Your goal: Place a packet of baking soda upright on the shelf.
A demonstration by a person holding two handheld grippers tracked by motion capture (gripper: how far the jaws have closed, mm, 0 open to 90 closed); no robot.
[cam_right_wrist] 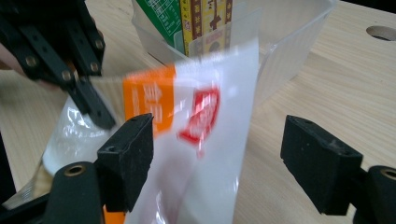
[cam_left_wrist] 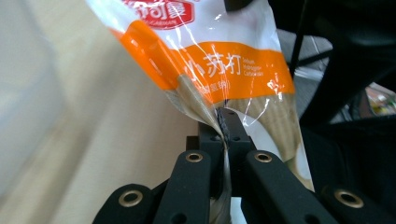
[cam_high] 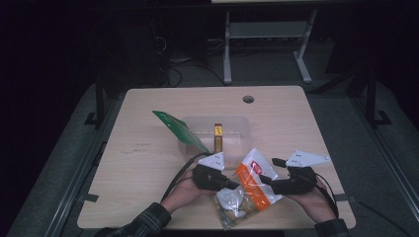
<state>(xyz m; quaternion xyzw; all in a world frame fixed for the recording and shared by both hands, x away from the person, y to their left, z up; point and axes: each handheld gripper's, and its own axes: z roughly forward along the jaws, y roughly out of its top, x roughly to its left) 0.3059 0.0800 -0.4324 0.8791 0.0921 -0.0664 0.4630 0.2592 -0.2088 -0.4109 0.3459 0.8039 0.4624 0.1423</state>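
My left gripper [cam_left_wrist: 227,122] fingers pinch the snack bag [cam_high: 252,185]; right gripper [cam_right_wrist: 217,156] fingers spread wide. That thin film could slip free.

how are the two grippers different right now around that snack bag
The left gripper is shut, pinching the snack bag's film; the right gripper stands open, pads apart with the bag between them. Both meet at the same bag above the table.

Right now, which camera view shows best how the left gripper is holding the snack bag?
The left gripper view: the left gripper is shut, pinching the snack bag's film up close. The high view shows the bag whole but small. The right gripper view shows it blurred between open jaws.
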